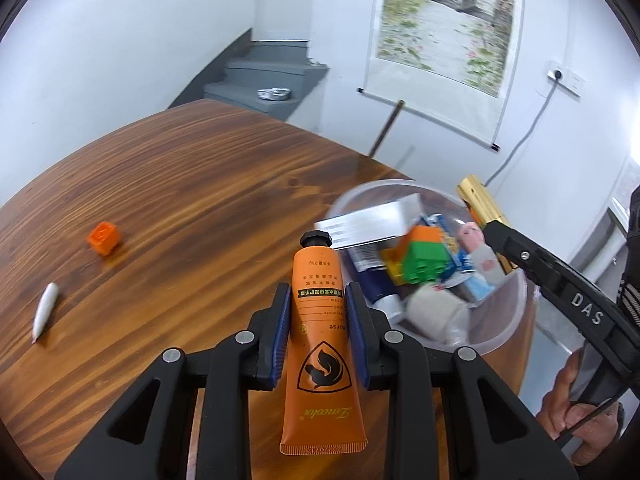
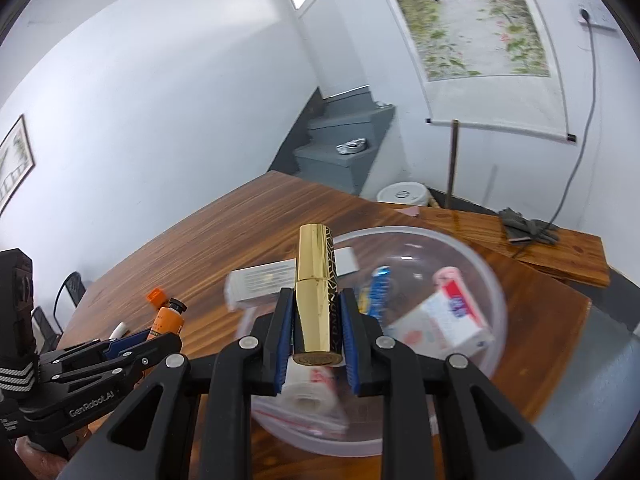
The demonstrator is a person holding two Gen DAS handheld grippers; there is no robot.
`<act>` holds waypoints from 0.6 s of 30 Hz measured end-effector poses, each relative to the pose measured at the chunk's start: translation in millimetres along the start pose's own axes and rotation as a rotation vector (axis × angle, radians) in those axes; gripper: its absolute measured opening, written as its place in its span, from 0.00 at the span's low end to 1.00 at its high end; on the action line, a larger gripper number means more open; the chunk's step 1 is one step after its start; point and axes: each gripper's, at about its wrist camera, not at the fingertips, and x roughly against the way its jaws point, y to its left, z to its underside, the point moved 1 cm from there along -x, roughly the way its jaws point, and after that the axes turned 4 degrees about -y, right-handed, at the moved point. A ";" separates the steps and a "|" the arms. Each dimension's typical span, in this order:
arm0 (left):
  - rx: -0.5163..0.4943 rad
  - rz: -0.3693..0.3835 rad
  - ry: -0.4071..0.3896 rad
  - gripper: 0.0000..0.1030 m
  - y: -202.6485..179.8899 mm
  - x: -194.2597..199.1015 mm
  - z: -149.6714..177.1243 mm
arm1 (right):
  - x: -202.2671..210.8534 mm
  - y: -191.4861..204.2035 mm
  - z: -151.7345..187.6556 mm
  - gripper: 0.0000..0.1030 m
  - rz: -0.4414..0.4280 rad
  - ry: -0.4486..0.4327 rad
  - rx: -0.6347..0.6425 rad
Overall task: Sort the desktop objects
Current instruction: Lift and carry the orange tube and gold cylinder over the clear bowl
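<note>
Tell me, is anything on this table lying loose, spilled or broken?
Nothing looks spilled or broken. Two things lie loose on the wooden table, apart from the clear bowl of collected items: a small orange block and a white stick-shaped object near the table's edge.

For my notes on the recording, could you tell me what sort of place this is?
Probably a room in a home: a wooden table, a hanging scroll painting on a white wall, and grey stairs in the corner.

Orange tube (image 1: 320,344) with black cap, black shield logo. Shiny gold case (image 2: 318,300) with a black lattice strip. Table (image 1: 180,208) is streaky brown wood, bowl (image 2: 472,248) clear, claw pads (image 1: 280,332) blue. Orange block (image 1: 104,238); whitish stick (image 1: 45,312), maybe chalk.
</note>
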 end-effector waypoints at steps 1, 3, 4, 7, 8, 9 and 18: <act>-0.008 0.009 0.001 0.29 -4.9 -2.4 -1.2 | 1.4 -3.2 -0.2 0.25 0.006 -0.003 -0.005; -0.021 0.028 0.004 0.29 -13.4 -7.7 -3.2 | 3.6 -8.6 -0.7 0.25 0.018 -0.007 -0.008; -0.023 0.046 0.008 0.29 -18.1 -11.5 -4.4 | 6.6 -9.8 0.7 0.25 0.027 -0.009 -0.010; -0.025 0.082 0.016 0.29 -24.6 -18.4 -5.3 | 7.8 -17.5 0.7 0.25 0.041 -0.009 -0.020; -0.030 0.090 0.017 0.29 -27.5 -21.1 -5.9 | 7.1 -20.0 0.8 0.25 0.043 -0.007 -0.022; -0.035 0.096 0.018 0.29 -30.3 -23.6 -6.7 | 5.2 -22.5 0.4 0.25 0.046 -0.006 -0.024; -0.055 0.118 0.036 0.29 -43.3 -42.3 -10.8 | -2.2 -33.0 3.0 0.25 0.045 0.011 -0.031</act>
